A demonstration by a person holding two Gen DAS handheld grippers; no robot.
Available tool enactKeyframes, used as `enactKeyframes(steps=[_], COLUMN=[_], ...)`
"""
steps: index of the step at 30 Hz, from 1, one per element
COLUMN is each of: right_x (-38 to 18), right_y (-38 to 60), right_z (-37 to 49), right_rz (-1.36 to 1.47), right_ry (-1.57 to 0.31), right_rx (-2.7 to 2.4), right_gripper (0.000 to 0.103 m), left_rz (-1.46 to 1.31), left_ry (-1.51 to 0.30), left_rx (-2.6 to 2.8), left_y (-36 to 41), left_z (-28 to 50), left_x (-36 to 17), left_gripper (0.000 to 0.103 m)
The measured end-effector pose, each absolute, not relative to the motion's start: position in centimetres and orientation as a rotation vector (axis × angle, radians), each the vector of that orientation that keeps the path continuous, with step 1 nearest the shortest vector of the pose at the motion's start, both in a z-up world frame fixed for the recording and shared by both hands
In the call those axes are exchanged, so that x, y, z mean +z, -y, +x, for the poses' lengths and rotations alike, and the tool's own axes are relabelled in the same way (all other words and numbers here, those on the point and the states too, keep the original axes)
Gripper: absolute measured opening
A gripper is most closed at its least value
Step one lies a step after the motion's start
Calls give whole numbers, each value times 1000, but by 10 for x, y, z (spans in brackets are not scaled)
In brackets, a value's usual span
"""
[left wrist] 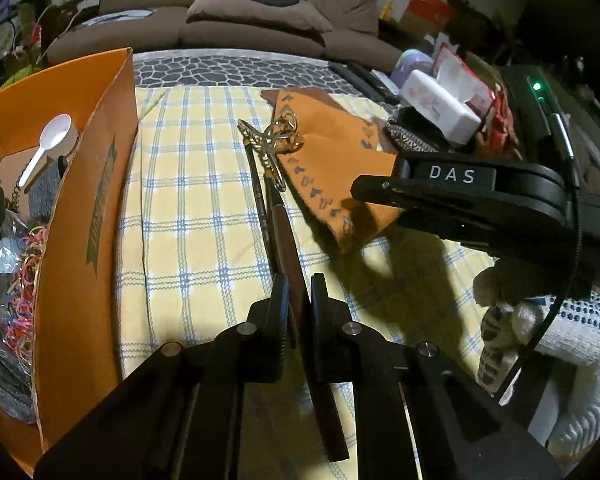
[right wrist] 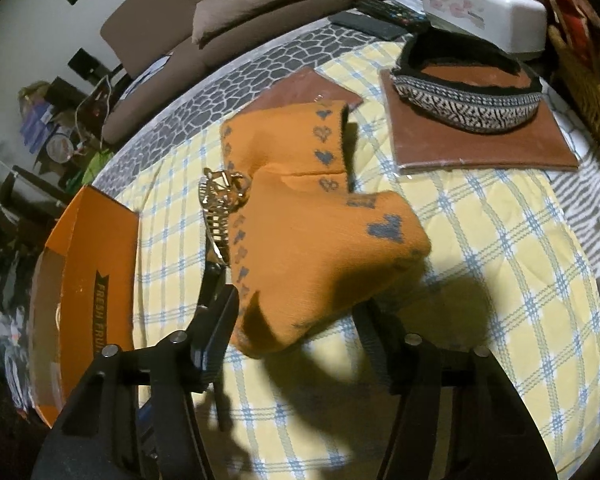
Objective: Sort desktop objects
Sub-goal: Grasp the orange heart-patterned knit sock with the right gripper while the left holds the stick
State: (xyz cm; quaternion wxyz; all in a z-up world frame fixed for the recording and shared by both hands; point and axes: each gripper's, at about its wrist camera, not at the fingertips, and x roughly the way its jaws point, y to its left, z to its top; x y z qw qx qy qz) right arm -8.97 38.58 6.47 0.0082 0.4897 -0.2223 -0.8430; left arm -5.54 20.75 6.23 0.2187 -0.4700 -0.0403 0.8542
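Observation:
My left gripper (left wrist: 299, 300) is shut on a brown pen (left wrist: 288, 232) that lies along the yellow checked cloth (left wrist: 188, 208). A thinner dark pencil (left wrist: 260, 196) lies beside it. A gold hair claw (left wrist: 278, 142) rests at the pens' far end, also in the right wrist view (right wrist: 218, 208). An orange sock with blue hearts (right wrist: 320, 248) lies on the cloth. My right gripper (right wrist: 296, 320) is open, fingers either side of the sock's near end. It shows in the left wrist view (left wrist: 384, 196) over the sock (left wrist: 332, 160).
An orange cardboard box (left wrist: 80, 208) stands at the left, holding a white scoop (left wrist: 48, 144) and coloured rubber bands (left wrist: 20, 280). A patterned pouch (right wrist: 468, 80) sits on a brown mat (right wrist: 480, 148). A white tissue box (right wrist: 480, 12) and remotes (right wrist: 380, 16) are behind.

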Motion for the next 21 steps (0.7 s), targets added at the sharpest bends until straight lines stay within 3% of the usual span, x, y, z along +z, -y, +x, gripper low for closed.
enactKeyframes(steps=[4,6,8,12,13,21], right_x=[65,65,66,76,80,138], right_y=[-382,-380,-380,-383,-383,-382], right_z=[-91,-91,-91,-88,-87,-67], right_rz=[1525,1518,1482,1402,1373,1098], right_ry=[685,680,705,733,747,807], right_rx=[-2632,-2631,-2614,-2604,-2599,-2582], right_gripper=[43,20,13,8,8,7], left_rz=[-1297,-1294,-1286,-1253,-1237,-1105], left_ry=[112,113,116,131,135,140], left_rx=[2368,2368,2369,2379,2386,2426], left_y=[-208,-208,-208,-203,-201,-186], left_z=[-54,-53,-53,-53,-52,-54], left_x=[65,68,71,86,92,149], left_gripper=[10,10,10,10,0,0])
